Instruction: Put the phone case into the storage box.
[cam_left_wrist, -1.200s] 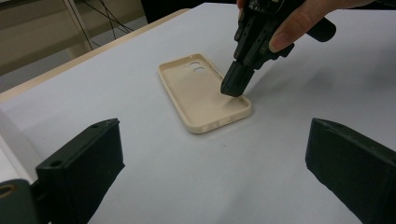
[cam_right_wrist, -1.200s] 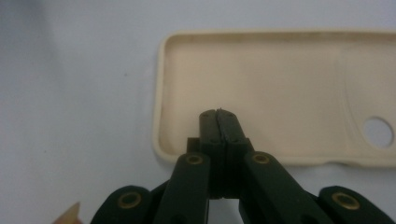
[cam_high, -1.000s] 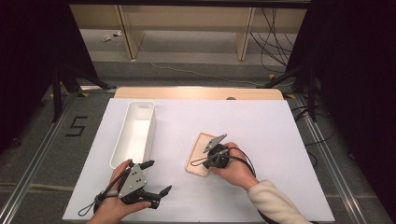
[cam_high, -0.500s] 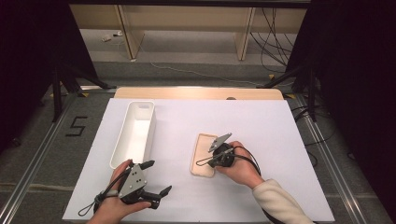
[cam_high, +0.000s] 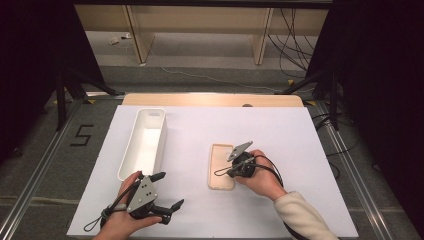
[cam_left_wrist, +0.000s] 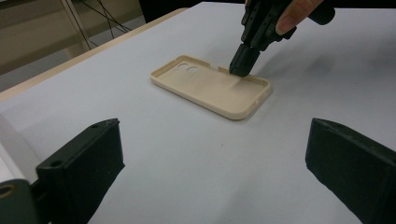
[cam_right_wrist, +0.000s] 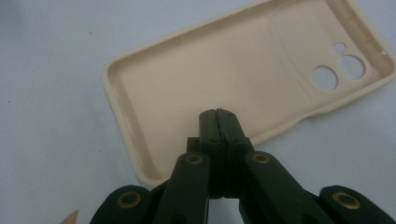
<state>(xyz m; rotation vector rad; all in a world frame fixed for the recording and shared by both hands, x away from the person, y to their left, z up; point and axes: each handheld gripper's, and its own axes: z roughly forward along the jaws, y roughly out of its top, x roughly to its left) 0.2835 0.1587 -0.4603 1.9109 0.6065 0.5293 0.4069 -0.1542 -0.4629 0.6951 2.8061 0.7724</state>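
a beige phone case (cam_high: 221, 166) lies open side up on the white sheet (cam_high: 280, 130) that covers the worktop, a little right of the middle and nearer the front edge than the back. its camera holes are at the end toward the back edge. the right gripper (cam_high: 231, 171) hangs over the case's long right-hand wall with its jaws pressed flat together; in the right gripper view the tips (cam_right_wrist: 219, 126) sit right at that wall, but i cannot tell whether the thin rim is pinched between them or they are merely touching it. the left gripper (cam_high: 167, 191) rests near the front left corner with its jaws spread wide and nothing between them.

the case looks light and thin, probably a soft, bendy shell that would flex if squeezed across its width. the best hold seems to be one long side wall, pinched from inside and outside, near the middle so it hangs level. lying flat on a smooth sheet, it may slide instead of lifting.

a long white bin (cam_high: 145, 141) stands toward the left edge, well apart from the case. beyond the back edge are wooden shelf legs, loose cables on a grey floor, and dark curtains on both sides.
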